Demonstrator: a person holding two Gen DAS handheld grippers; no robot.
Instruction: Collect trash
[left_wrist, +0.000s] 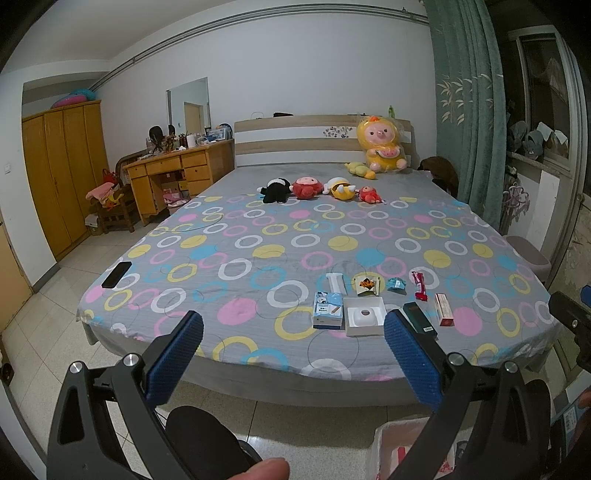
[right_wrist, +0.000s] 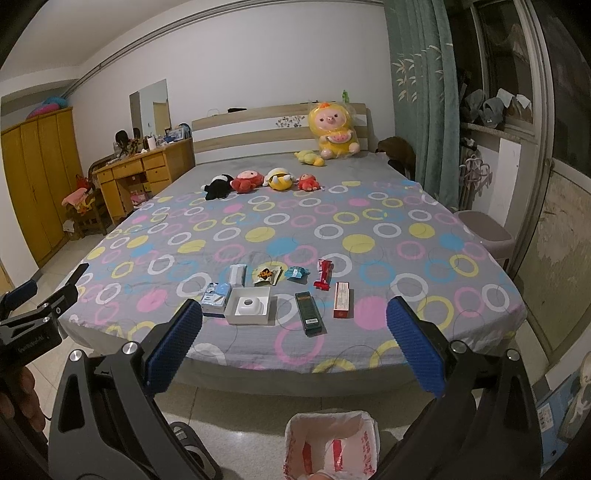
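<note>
Blue-padded left gripper (left_wrist: 293, 360) and right gripper (right_wrist: 293, 345) — fingers spread — face bed (right_wrist: 369, 221).

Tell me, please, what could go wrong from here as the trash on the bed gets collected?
1. The black phone lies near the bed's corner; it could be mistaken for trash.
2. The bag-lined bin sits on the floor below the bed edge, so a dropped piece could miss it.
3. The small blue wrapper is crumpled and may slip from the open right hand-held gripper.

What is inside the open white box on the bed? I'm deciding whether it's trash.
The open white box holds a white rounded insert with a dark round hole; anything beneath the insert is hidden.
</note>
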